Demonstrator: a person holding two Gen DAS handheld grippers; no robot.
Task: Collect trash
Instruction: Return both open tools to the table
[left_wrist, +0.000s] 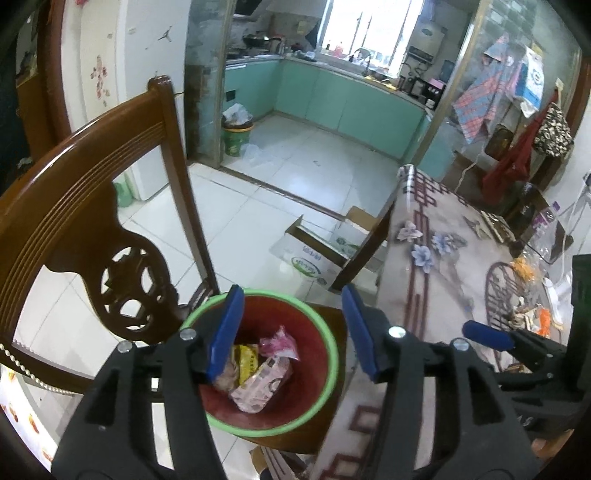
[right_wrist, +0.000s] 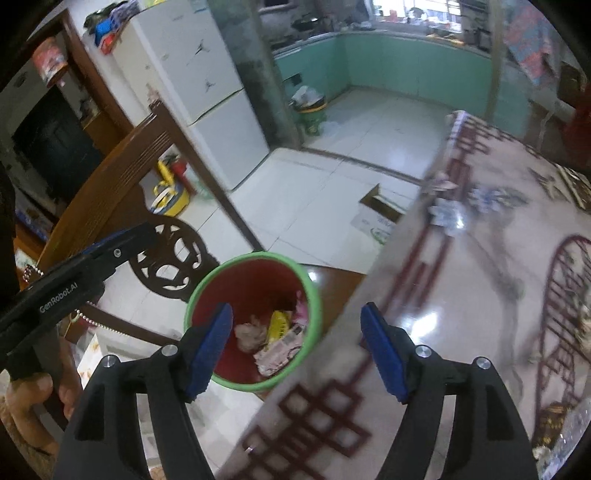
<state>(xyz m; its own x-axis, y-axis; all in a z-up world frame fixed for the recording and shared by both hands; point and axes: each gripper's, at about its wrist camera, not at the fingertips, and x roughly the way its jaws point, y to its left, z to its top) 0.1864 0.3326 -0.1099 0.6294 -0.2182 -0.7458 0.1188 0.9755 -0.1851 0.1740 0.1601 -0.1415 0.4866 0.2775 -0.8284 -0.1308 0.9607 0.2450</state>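
Observation:
A red bin with a green rim (left_wrist: 334, 365) (right_wrist: 314, 295) stands on a wooden chair seat beside the table. Inside lie a yellow wrapper (left_wrist: 247, 360) (right_wrist: 279, 323), a pink printed wrapper (left_wrist: 260, 386) (right_wrist: 277, 350) and a pink bag (left_wrist: 281, 341). My left gripper (left_wrist: 292, 291) hangs open over the bin, with nothing between its pads. My right gripper (right_wrist: 296, 308) is also open and empty above the bin's right edge. One of its blue fingers (left_wrist: 487, 336) shows at the right in the left wrist view. More scraps and orange peel (left_wrist: 532, 306) lie on the table.
The table under a floral cloth (left_wrist: 443, 258) (right_wrist: 480, 266) fills the right. The carved chair back (left_wrist: 92, 206) (right_wrist: 110, 184) rises at the left. An open cardboard box (left_wrist: 317, 254) sits on the tiled floor. A full green bin (left_wrist: 236, 134) stands at the kitchen doorway. A hand (right_wrist: 26, 398) holds the left gripper's handle.

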